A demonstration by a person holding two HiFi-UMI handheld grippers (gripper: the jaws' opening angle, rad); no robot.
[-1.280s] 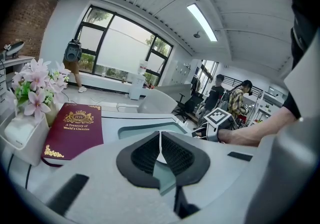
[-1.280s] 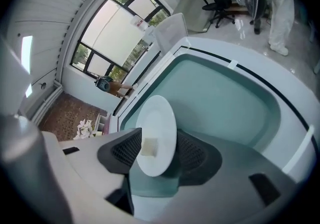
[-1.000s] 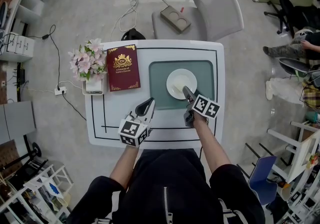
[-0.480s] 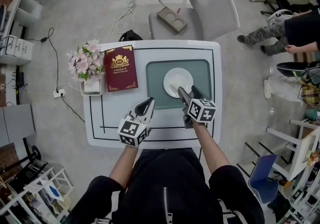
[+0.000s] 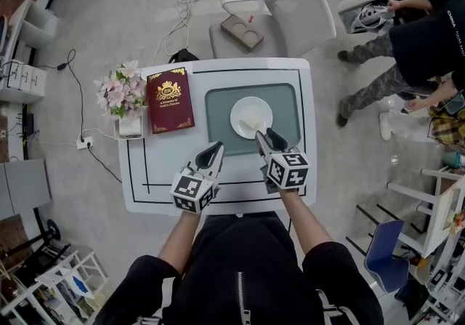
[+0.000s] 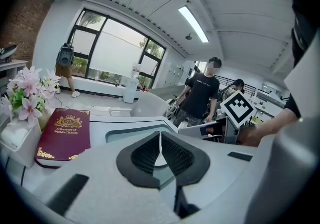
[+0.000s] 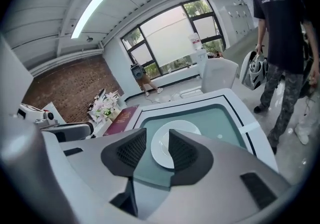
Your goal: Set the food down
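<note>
A white plate (image 5: 249,114) sits on the grey-green placemat (image 5: 218,116) in the middle of the white table (image 5: 142,171). I cannot make out any food on it. My right gripper (image 5: 264,134) hovers at the plate's near edge. Its jaws are closing, with a gap between them and nothing in it. In the right gripper view, the plate (image 7: 186,128) shows beyond the right gripper (image 7: 157,140). My left gripper (image 5: 216,149) rests left of the placemat, shut and empty. In its own view the left gripper (image 6: 160,143) has its pads touching.
A dark red book (image 5: 169,100) and a pot of pink flowers (image 5: 120,91) stand at the table's left. A grey chair (image 5: 280,18) is behind the table. People (image 5: 407,47) move about on the right. Cables lie on the floor.
My right gripper has drawn back from over the plate toward the near edge, and its jaws stand narrower. The left gripper has stayed put. People at the right have walked closer.
</note>
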